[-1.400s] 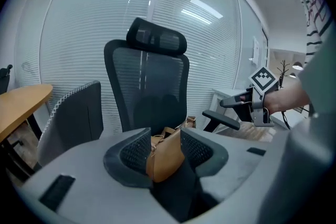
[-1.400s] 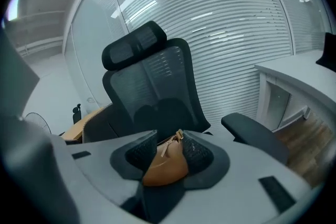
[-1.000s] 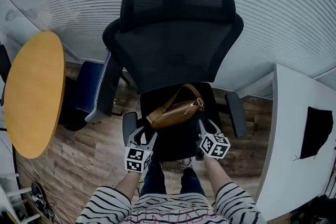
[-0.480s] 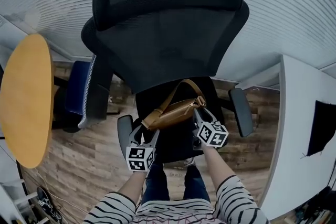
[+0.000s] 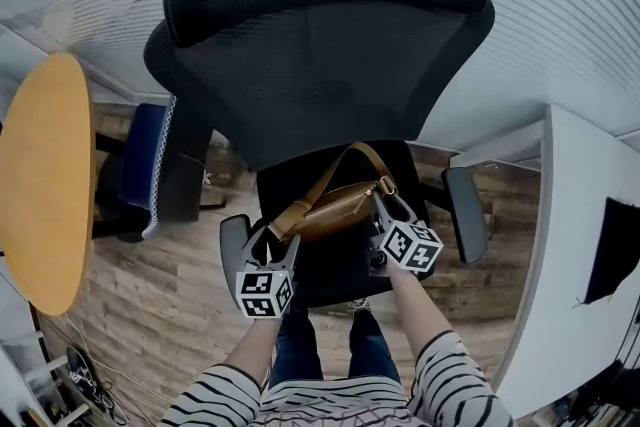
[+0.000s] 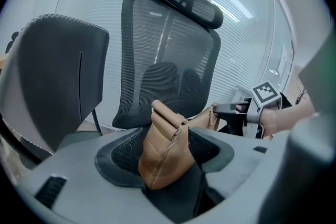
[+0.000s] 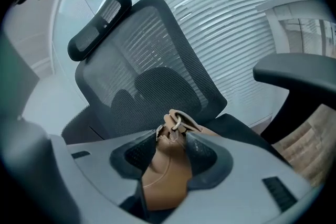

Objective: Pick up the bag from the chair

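Left tongs (image 5: 274, 241), right tongs (image 5: 386, 206) angled down, jaws just opening, bag (image 5: 332, 212) between

The tan leather bag (image 5: 335, 211) lies lengthwise across the seat of the black mesh chair (image 5: 320, 75), its strap looped up toward the backrest. One end sits between the left gripper's (image 5: 274, 240) fingers (image 6: 111, 155). The ringed end sits between the right gripper's (image 5: 386, 205) fingers (image 7: 209, 153), and both pairs of jaws have just been opening around it.

Soft even light, fisheye warping, dark corners
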Demonstrator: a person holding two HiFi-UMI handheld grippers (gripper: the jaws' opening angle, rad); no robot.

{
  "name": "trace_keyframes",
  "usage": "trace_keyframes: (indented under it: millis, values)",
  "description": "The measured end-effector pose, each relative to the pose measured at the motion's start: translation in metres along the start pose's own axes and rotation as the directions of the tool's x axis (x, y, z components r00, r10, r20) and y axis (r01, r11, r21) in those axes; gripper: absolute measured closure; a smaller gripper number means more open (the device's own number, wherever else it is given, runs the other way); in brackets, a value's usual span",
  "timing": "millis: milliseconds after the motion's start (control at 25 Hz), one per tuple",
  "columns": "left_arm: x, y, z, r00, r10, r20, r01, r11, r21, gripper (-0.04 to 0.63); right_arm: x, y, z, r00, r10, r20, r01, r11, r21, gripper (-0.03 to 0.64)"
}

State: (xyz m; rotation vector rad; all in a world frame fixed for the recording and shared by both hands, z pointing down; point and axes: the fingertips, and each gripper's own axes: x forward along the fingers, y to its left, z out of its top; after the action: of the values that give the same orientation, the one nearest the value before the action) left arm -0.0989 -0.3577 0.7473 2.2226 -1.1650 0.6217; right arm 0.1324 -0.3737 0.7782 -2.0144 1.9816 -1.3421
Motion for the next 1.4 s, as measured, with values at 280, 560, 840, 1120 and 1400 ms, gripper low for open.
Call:
trace_keyframes:
  millis: [280, 560, 840, 1120, 1400]
  values:
    - [0.014, 0.002, 0.007, 1.0, 0.003, 0.024, -0.002, 1.0, -0.017, 0.347, 0.009, -0.002, 0.004, 1.0, -0.007, -0.001, 0.007, 1.0, -0.009, 0.437]
    - [0.02, 0.002, 0.011, 0.999, -0.015, 0.045, 0.016, 0.999, -0.03, 0.347, 0.014, 0.004, 0.009, 0.995, 0.099, 0.021, -0.101, 0.988, 0.114, 0.399]
    - [0.017, 0.002, 0.008, 0.999, -0.025, 0.044, 0.028, 0.998, -0.061, 0.381, 0.014, 0.001, 0.007, 0.999, 0.041, -0.026, -0.041, 0.999, -0.002, 0.481]
    - [0.007, -0.007, 0.01, 0.998, -0.039, 0.052, 0.041, 0.998, -0.04, 0.408, -0.002, 0.005, 0.005, 1.0, 0.005, -0.028, -0.007, 0.997, -0.071, 0.523]
    - [-0.017, -0.024, 0.033, 0.994, -0.059, 0.092, 0.058, 0.998, 0.013, 0.411, -0.033, 0.018, 0.022, 1.0, -0.003, 0.009, 0.004, 0.996, -0.094, 0.525]
